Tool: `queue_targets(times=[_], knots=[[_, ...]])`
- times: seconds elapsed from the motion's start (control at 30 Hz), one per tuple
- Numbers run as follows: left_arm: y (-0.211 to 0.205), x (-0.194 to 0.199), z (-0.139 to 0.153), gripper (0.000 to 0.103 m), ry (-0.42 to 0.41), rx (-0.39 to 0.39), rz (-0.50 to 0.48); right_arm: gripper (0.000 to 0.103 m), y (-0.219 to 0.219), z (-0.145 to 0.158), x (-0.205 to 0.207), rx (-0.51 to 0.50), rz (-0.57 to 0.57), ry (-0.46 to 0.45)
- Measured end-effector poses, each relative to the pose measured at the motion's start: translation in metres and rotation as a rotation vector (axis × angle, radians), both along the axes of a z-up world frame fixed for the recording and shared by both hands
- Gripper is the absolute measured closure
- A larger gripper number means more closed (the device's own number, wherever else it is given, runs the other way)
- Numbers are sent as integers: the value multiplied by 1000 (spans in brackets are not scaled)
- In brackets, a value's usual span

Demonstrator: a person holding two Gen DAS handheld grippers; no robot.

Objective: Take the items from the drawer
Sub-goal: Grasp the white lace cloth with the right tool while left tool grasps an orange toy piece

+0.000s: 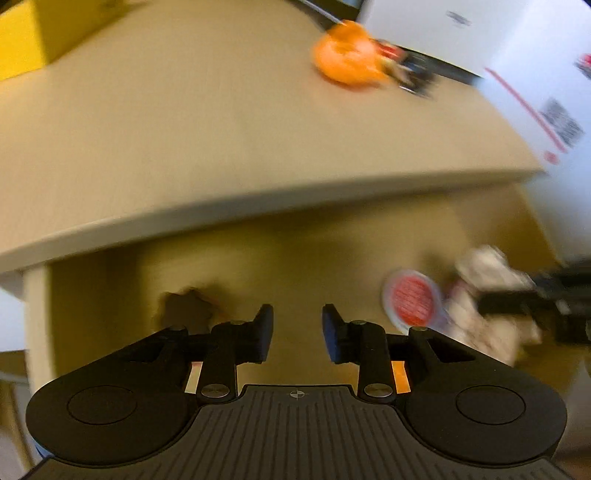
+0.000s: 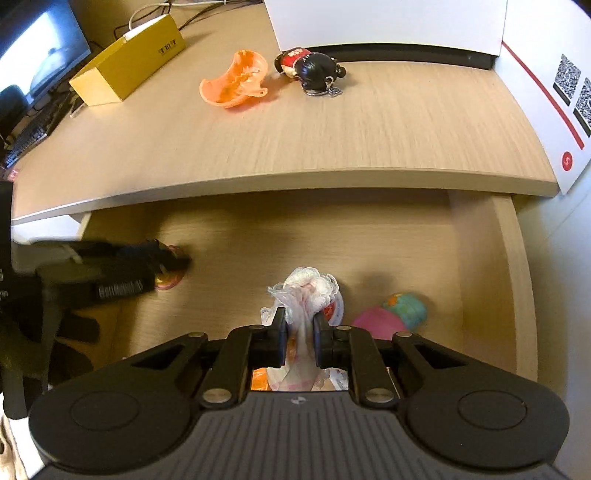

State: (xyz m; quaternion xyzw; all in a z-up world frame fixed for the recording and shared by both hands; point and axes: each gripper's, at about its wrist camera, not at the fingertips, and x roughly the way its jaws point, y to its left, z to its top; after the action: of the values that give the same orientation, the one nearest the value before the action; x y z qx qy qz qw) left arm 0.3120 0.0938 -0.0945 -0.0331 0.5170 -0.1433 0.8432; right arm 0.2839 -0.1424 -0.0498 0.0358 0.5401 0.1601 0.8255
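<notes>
The open drawer (image 2: pixel 513 277) sits under the desk's front edge. My right gripper (image 2: pixel 300 332) is shut on a white lacy pouch (image 2: pixel 308 286) above the drawer floor. Behind the pouch lies a round red-and-white disc (image 2: pixel 337 308), with a pink and teal toy (image 2: pixel 391 314) to its right. In the blurred left wrist view, my left gripper (image 1: pixel 297 332) hangs open and empty over the drawer's left part (image 1: pixel 295 258), near a dark brown lump (image 1: pixel 186 310). That view also shows the pouch (image 1: pixel 487 280) and disc (image 1: pixel 412 301) at right. The left gripper (image 2: pixel 166 258) hovers above a small pink ringed item (image 2: pixel 171 282).
On the desk top (image 2: pixel 332 129) lie an orange plastic piece (image 2: pixel 236 79), a doll keychain (image 2: pixel 310 68) and a yellow box (image 2: pixel 129 61). A white carton (image 2: pixel 388 26) stands at the back and another with QR codes (image 2: pixel 554 92) at right. A monitor (image 2: pixel 37 48) is far left.
</notes>
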Motion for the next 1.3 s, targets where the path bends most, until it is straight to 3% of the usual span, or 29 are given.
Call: queue_targets(times=[0.2,0.33,0.43,0.53,0.63,0.77,0.83,0.87,1.0,1.1,1.3], knots=[[14,-30,18,71,-109,107,58,90,-1,13,5,17,27,-66],[-3,-27,15,71,6,12,-98,89,1,3,8,-7,30,-50],[-30,-20,12,70,70,-12,-196,89,-2,2,11,12,19,-33],[-38,-8,1,70,159,-34,-199,89,-10,7,14,29,-5,-43],[-46,-4,-10,71,190,16,-231,89,-13,7,13,22,-11,-44],[-54,-3,-26,71,245,-13,-271,89,-12,7,7,14,2,-46],[-58,-4,-30,79,262,-37,-289,89,-16,8,4,12,-5,-50],[-59,-3,-34,93,282,-51,-288,89,-19,8,3,10,-14,-52],[-56,3,-42,94,350,-120,-222,89,-31,11,-4,3,-58,-54],[-55,-2,-29,96,288,-111,-222,89,-37,20,-13,-3,-70,-68],[-26,-27,35,97,103,-128,-180,89,-38,50,-17,35,-69,-139]])
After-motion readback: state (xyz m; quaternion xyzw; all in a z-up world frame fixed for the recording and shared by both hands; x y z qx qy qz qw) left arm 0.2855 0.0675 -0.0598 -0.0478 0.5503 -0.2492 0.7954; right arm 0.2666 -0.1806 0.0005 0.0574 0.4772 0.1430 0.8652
